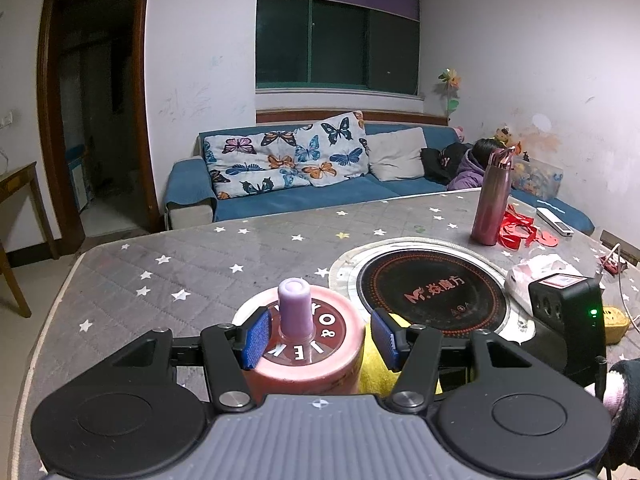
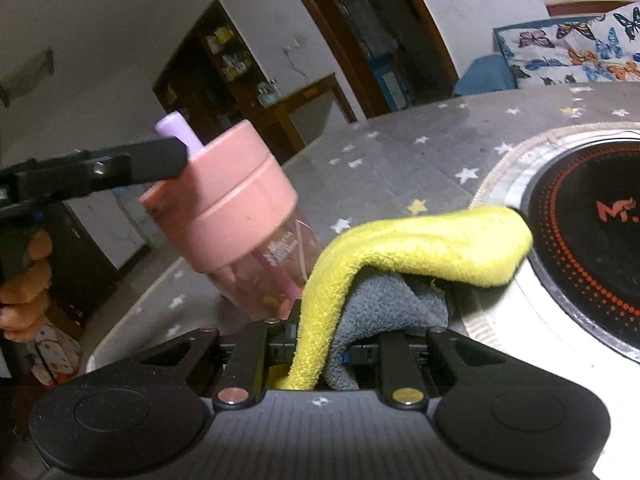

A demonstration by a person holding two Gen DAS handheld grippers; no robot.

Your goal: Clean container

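Your left gripper grips the pink lid of the container, its blue pads pressed on either side, while your right gripper, nearly closed, pinches a yellow and grey cloth bunched just right of the cup. The container is a clear pink tumbler with a thick pink lid and a lilac spout, tilted at the near side of the star-patterned table. A round black cooktop lies close on its right, a pink flask stands far right, and the tabletop to the left lies open to its edge.
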